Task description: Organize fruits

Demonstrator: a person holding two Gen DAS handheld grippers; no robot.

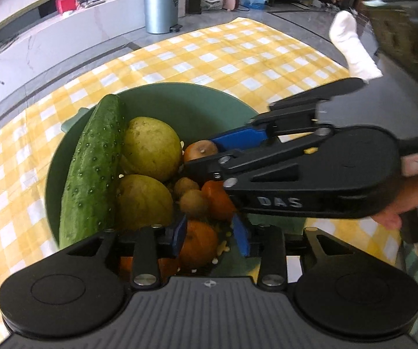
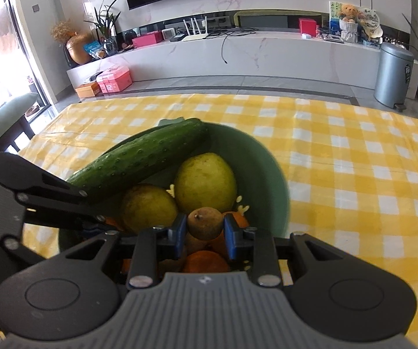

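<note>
Bowl [image 2: 270, 168] crowded; cucumber [image 2: 139, 160] bars left rim; cloth [image 2: 354, 160] right seemingly open.

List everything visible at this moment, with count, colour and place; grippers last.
bowl: one, green, on the tablecloth, holding all the produce
cucumber: one, dark green, leaning on the bowl's rim
pears: two, yellow-green, side by side in the bowl
small brown fruits: at least three; one sits between the right gripper's fingers
oranges: several, low in the bowl, partly hidden
tablecloth: one, yellow and white check
trash can: one, grey, on the floor
left gripper: around an orange, contact unclear
right gripper: around the brown fruit
</note>
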